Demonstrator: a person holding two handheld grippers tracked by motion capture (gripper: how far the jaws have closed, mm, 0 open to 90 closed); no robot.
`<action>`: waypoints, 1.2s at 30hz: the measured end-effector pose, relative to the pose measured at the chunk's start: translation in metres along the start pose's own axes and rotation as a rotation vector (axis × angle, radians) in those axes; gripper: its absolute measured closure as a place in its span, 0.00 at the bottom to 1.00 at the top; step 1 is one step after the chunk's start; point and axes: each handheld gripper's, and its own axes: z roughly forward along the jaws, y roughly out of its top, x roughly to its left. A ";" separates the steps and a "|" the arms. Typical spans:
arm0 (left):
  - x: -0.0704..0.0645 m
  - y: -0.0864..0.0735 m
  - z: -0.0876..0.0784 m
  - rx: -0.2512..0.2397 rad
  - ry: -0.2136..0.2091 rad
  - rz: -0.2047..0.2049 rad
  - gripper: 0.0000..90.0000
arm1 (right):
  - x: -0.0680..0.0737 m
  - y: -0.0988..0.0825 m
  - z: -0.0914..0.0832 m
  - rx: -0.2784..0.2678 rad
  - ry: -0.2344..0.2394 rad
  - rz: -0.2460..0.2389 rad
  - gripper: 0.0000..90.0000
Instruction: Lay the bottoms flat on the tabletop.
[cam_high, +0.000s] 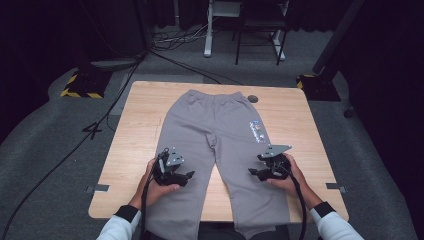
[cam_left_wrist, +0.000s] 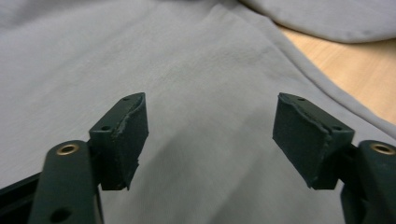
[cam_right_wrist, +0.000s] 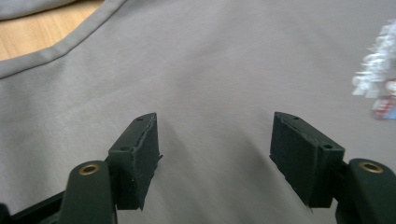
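The light wooden bench (cam_high: 140, 125) has rounded corners and a small dark round spot (cam_high: 253, 99) near its far right edge. It stands on grey carpet (cam_high: 45, 165) crossed by black cables (cam_high: 95, 127), with strips of grey tape (cam_high: 101, 188) beside the near corners. Behind it, against a dark backdrop, stand a white frame leg (cam_high: 208, 35), a black chair (cam_high: 260, 30) and two stand bases, the left one edged with yellow-and-black hazard tape (cam_high: 80, 89).
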 end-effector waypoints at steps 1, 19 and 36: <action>0.000 -0.002 0.003 0.016 -0.005 0.010 0.29 | 0.003 -0.001 0.001 0.008 0.004 -0.012 0.35; -0.023 -0.064 -0.056 -0.001 -0.090 0.029 0.31 | 0.049 -0.054 -0.051 0.028 0.086 -0.047 0.36; -0.047 -0.037 -0.042 -0.034 -0.081 0.043 0.27 | 0.065 -0.010 -0.029 0.020 0.062 -0.093 0.34</action>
